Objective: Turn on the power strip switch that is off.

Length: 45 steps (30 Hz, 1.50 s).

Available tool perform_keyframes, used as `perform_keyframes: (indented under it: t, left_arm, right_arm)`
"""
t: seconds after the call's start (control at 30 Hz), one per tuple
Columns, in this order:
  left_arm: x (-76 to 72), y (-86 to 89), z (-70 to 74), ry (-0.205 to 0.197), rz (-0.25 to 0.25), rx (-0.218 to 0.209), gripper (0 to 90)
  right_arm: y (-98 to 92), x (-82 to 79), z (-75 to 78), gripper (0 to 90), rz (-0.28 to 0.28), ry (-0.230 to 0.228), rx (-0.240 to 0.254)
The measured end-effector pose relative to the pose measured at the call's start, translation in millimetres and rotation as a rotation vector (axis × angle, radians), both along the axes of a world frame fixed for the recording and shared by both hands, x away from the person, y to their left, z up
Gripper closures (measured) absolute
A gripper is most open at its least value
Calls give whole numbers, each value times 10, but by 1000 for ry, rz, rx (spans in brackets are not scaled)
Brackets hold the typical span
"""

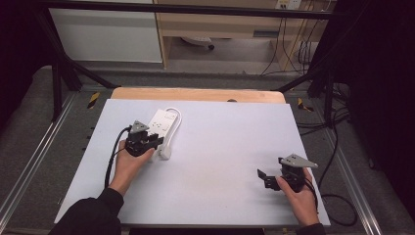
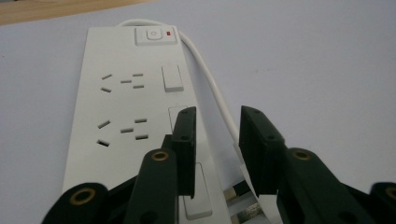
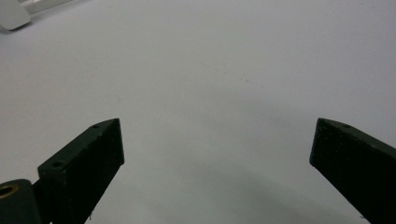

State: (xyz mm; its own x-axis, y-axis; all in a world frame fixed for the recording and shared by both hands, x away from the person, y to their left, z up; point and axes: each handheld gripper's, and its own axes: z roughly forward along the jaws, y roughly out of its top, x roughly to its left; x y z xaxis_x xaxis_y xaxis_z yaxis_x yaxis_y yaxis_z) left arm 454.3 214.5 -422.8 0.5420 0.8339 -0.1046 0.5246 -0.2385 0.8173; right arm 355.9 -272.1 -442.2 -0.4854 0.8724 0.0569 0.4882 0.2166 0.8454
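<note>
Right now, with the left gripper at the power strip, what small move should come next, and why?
Probably lift the left gripper a little, away from the power strip. Its jaws stand apart over the strip's edge and white cable, and the pads seem to press on nothing. The right gripper rests open on the bare table.

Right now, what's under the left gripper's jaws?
Under the left gripper, its jaws apart, lie the white power strip edge, its white cable and the plug, prongs showing low in the left gripper view. The jaws cover most of the plug body.
</note>
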Motion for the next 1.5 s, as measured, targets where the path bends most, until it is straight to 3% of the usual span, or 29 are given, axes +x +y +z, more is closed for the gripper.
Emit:
perform_keyframes:
  t: [0.3,0.67,0.77,0.93,1.27,1.5]
  left_arm:
    - [-1,13,19,-6,7,-14,538]
    - [8,15,36,-31,8,-70,377]
    - [7,8,49,-46,19,-77,302]
    - [9,6,70,-55,44,-88,83]
    - [-24,73,139,-64,42,-130,75]
    - [-74,105,248,-67,27,-134,72]
  right_arm:
    - [-1,2,-2,34,1,0,0]
    - [2,4,-6,34,4,2,-3]
    - [3,4,-6,34,4,2,-3]
    - [1,4,-5,33,3,2,-2]
    - [4,3,-3,32,2,2,2]
    - [2,3,-2,27,4,2,2]
